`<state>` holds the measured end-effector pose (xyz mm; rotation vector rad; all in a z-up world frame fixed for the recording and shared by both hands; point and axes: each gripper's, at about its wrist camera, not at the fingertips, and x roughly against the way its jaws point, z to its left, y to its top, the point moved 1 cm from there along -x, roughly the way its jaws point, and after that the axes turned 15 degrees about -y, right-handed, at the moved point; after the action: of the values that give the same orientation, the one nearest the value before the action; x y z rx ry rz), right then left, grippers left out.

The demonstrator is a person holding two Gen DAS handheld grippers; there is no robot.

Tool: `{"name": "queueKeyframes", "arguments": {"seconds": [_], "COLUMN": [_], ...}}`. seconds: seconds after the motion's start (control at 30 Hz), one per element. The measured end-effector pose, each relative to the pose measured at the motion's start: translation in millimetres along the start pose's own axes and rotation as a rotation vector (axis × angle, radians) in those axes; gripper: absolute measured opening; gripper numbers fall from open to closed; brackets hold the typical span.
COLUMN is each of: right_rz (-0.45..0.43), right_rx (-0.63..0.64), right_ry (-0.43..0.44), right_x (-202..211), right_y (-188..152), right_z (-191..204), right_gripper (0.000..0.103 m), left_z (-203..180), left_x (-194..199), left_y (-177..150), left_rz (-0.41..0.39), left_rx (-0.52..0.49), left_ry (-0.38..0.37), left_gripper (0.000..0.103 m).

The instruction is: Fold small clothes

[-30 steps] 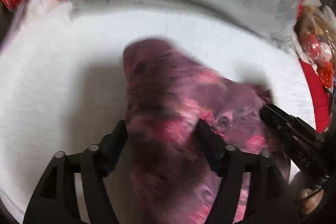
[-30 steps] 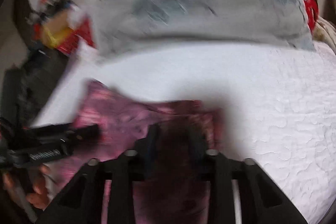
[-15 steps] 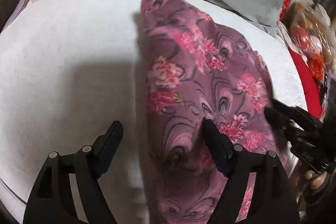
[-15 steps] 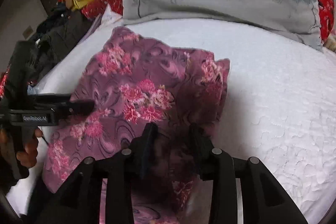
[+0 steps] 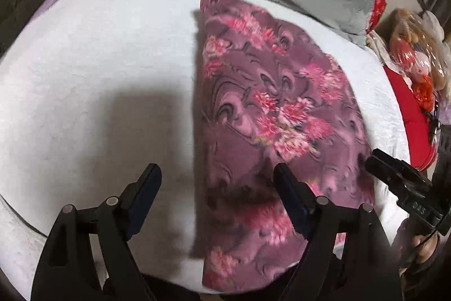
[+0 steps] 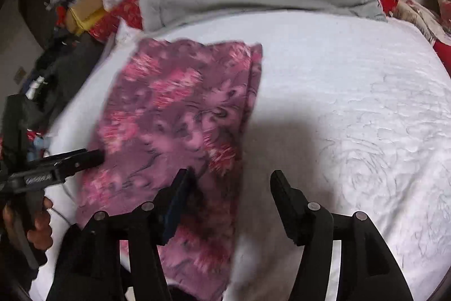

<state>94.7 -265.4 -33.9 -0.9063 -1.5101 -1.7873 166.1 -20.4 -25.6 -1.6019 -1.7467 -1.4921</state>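
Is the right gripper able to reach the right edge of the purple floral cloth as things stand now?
Probably yes. The right gripper is open, and the edge of the purple floral cloth lies flat on the white bedcover between its jaws. Nothing covers it.

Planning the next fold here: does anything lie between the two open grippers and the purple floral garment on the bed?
Nothing visible does. The purple floral garment lies flat on the white bedspread, with the left gripper and right gripper open right at its near edge.
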Motion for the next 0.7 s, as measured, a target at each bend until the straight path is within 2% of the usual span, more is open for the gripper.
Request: {"name": "queueKeyframes", "arguments": {"seconds": [0.07, 0.1, 0.2, 0.37, 0.5, 0.57, 0.7], "right_rz": [0.039, 0.063, 0.001, -0.001, 0.039, 0.014, -0.041], "right_rx": [0.047, 0.067, 0.102, 0.129, 0.108, 0.099, 0.052], "right_ry": [-0.028, -0.052, -0.097, -0.162, -0.190, -0.194, -0.195], "right_x": [-8, -16, -15, -15, -19, -2, -6], "right_y": [-16, -24, -31, -30, -15, -16, 24], "right_z": [2, 3, 12, 24, 29, 24, 22], "right_gripper": [0.061, 0.067, 0.074, 0.081, 0.084, 0.084, 0.083], "left_z": [-2, -1, 4, 10, 8, 8, 8], "left_x": [-4, -9, -12, -14, -14, -11, -2], "left_y": [-10, -15, -19, -21, -21, -17, 9], "left_rz": [0.005, 0.012, -0.006, 0.001, 0.002, 0.005, -0.042], "left_rx": [-0.027, -0.027, 0.016, 0.034, 0.019, 0.024, 0.011], "left_ry": [0.035, 0.041, 0.049, 0.027, 0.028, 0.019, 0.008], "left_gripper": [0.083, 0.084, 0.094, 0.094, 0.094, 0.094, 0.094]}}
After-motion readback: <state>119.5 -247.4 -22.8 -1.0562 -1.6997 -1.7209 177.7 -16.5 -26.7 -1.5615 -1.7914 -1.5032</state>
